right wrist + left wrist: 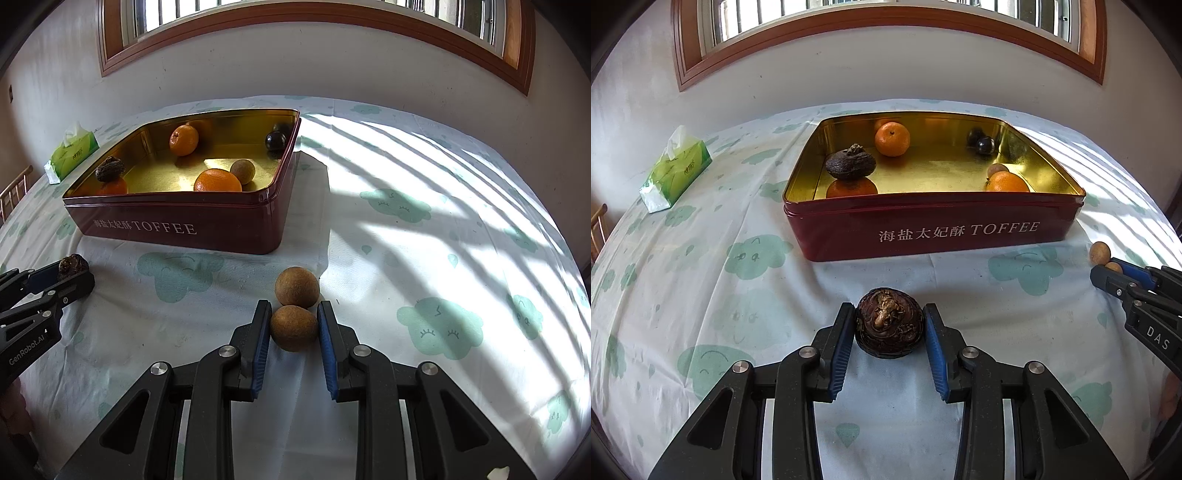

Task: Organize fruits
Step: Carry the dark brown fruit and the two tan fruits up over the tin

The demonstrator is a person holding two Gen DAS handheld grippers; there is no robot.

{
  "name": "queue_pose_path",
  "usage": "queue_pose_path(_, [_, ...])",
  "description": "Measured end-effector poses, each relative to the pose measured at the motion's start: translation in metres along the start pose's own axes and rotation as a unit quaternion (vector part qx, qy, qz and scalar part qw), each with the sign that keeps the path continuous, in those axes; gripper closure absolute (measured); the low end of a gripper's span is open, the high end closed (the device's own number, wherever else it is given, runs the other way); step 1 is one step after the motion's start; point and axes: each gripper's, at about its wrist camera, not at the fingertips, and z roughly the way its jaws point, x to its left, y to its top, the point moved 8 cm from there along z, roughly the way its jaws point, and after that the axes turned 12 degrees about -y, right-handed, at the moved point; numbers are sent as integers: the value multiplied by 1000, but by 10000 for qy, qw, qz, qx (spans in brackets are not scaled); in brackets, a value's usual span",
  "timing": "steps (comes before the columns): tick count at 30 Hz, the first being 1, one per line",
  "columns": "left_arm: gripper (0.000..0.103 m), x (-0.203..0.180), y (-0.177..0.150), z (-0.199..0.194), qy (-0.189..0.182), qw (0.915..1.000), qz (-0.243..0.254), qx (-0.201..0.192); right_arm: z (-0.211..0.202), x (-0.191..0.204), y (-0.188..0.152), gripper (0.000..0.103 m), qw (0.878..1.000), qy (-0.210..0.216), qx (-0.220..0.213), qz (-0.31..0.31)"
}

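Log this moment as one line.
left gripper: shut on dark wrinkled fruit | right gripper: shut on brown round fruit | tin: holds oranges

Cloud-print tablecloth (424, 236) — red toffee tin (934, 229); tissue pack (676, 170); loose brown fruits (297, 287)

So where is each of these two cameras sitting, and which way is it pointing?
Left wrist view: sits on the left gripper, looking forward and down past its jaws, shut on a dark wrinkled fruit, toward the red tin; the right gripper shows at the right edge.
Right wrist view: sits on the right gripper, its jaws shut on a brown round fruit; the left gripper shows at the left edge.
Both share the tin, the tissue box and the window.
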Motion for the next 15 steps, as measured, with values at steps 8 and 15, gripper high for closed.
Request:
queue_pose_path(8, [65, 8, -1, -3, -4, 10000, -22, -80, 0, 0, 0, 80, 10000, -28, -7, -25])
queue_pose_path(15, [65, 8, -1, -2, -45, 9999, -74, -75, 0, 0, 0, 80, 10000, -55, -14, -45])
